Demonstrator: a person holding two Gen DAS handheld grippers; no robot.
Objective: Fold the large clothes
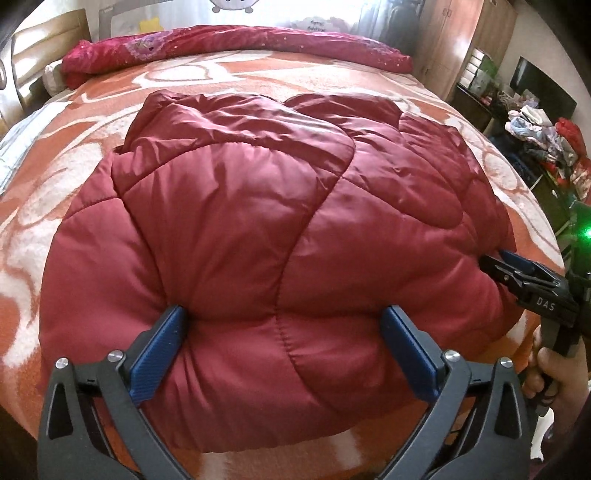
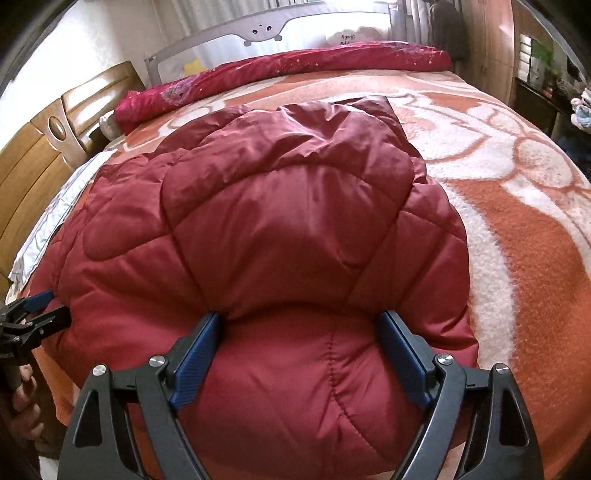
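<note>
A dark red quilted puffer jacket lies on the bed, its sleeves folded in over the body. My left gripper has its blue pads wide apart around a thick bulge of the near hem, pressing into the padding. My right gripper does the same on the hem further right; it also shows in the left wrist view at the jacket's right edge. The left gripper shows in the right wrist view at the jacket's left edge. The jacket fills the middle of both views.
The bed carries an orange and white patterned blanket. A rolled crimson quilt lies along the far side, before a grey bed rail. A wooden headboard is at the left. A cluttered shelf and wardrobe stand at the right.
</note>
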